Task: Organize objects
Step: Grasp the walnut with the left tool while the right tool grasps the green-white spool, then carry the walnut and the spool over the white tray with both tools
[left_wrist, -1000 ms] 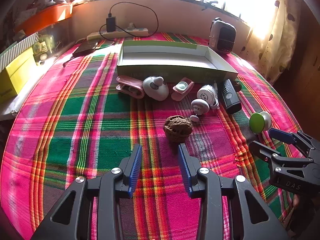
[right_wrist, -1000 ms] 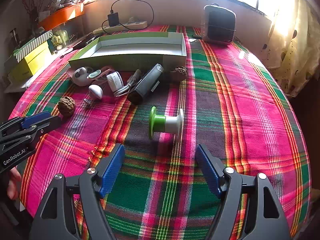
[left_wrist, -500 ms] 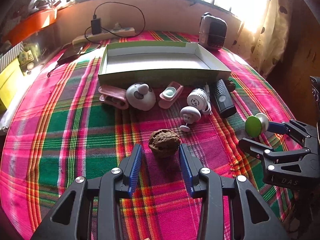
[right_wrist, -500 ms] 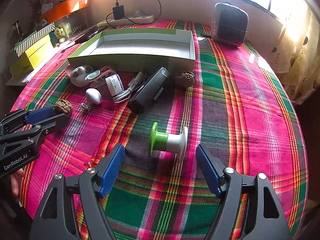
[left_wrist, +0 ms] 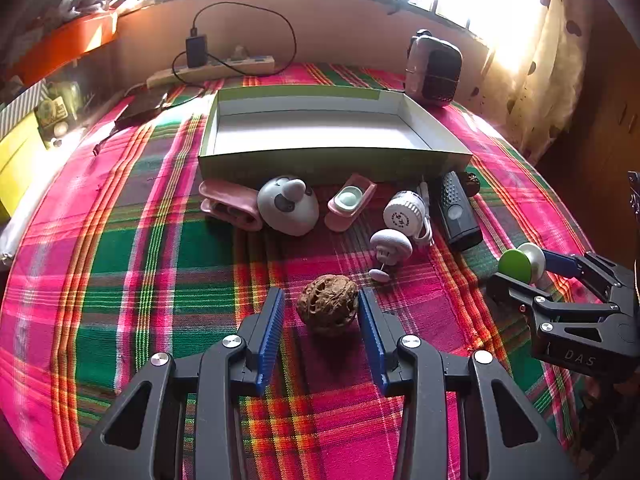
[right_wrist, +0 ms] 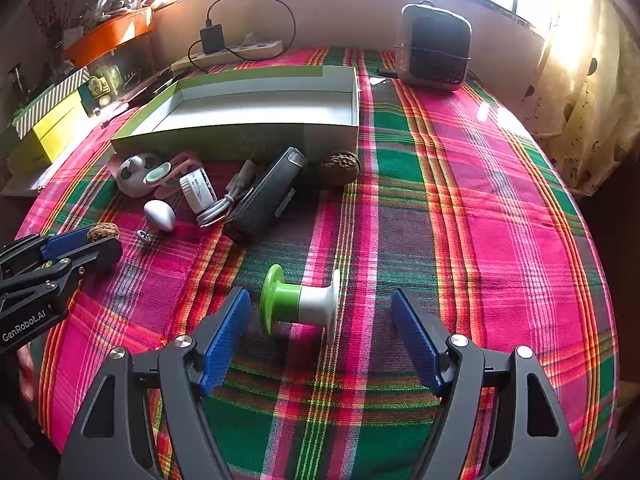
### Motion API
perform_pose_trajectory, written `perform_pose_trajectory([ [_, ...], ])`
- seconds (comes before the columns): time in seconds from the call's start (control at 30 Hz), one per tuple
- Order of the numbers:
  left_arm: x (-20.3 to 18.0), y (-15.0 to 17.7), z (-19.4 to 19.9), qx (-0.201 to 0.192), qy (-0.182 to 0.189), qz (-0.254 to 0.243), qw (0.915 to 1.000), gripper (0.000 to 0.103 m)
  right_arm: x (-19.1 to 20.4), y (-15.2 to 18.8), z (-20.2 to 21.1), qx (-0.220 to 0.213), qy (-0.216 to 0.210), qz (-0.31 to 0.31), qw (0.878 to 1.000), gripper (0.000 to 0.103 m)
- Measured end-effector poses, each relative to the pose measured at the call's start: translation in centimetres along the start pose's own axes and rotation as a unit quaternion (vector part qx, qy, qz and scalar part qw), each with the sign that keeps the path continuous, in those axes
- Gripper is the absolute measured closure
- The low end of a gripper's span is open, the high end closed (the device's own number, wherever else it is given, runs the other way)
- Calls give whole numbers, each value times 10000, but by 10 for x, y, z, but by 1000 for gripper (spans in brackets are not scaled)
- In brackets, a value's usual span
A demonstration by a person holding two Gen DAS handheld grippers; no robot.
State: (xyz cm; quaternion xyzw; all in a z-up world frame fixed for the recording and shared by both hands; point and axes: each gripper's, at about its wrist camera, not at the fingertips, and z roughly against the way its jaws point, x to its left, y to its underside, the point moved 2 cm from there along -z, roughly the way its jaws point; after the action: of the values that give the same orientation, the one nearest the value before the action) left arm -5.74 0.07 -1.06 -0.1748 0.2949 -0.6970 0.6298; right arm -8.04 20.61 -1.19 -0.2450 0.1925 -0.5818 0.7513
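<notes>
Nothing is in the box point(left_wrist: 320, 132) yet: my left gripper point(left_wrist: 322, 320) stands spread around the walnut point(left_wrist: 327, 309), my right gripper point(right_wrist: 320, 332) spread around the spool point(right_wrist: 298, 305), other items waiting on the cloth.

Each claw was built from matte black plastic, with two angular arms pierced by triangular cut-outs. On the left claw point(left_wrist: 321, 312), ribbed blue pads point(left_wrist: 271, 334) were fitted to the inner faces of the fingers, and round silver screws were set behind them on the arms. The right claw point(right_wrist: 320, 330) was made alike, with the same blue pads point(right_wrist: 224, 344). White lettering, "GenRobot.AI" on one body and "DAS" on the other, was printed on the sides.
</notes>
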Motion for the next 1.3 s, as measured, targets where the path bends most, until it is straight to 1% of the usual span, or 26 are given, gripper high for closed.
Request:
perform_pose_trajectory([
  [0.07,1,0,0,0,30,34,10000,67,-1,0,1,-19,24,-17,10000,31],
  [0.17,0,0,0,2,37,55,10000,67,-3,0,2,-53,60,-65,9999,40],
  [0.27,-1,0,0,5,10,35,10000,68,-5,0,3,-72,66,-90,9999,44],
  [0.33,-1,0,0,11,-5,28,10000,68,-5,1,4,-91,67,-90,9999,50],
  [0.37,-1,0,0,11,-24,40,10000,70,-5,1,4,-99,65,-87,9999,52],
  [0.43,0,-1,0,19,-88,55,9999,74,-5,1,5,-107,74,-90,9999,60],
  [0.47,1,-1,0,22,-92,65,9999,75,-5,1,5,-109,69,-90,9999,61],
  [0.53,2,-1,0,27,-80,78,9999,75,-5,1,6,-120,66,-92,9999,67],
  [0.57,2,-1,0,27,-91,68,9999,75,-5,1,6,-127,59,-94,9999,69],
  [0.9,1,-2,-1,81,-113,65,9999,76,-4,0,5,-115,-2,-92,9999,70],
  [1.03,1,-5,-1,102,-107,43,9999,76,-3,-5,8,-184,-45,-75,9998,70],
  [1.3,4,-26,8,-48,-63,93,9999,76,1,-27,16,-371,-107,-23,9993,70],
])
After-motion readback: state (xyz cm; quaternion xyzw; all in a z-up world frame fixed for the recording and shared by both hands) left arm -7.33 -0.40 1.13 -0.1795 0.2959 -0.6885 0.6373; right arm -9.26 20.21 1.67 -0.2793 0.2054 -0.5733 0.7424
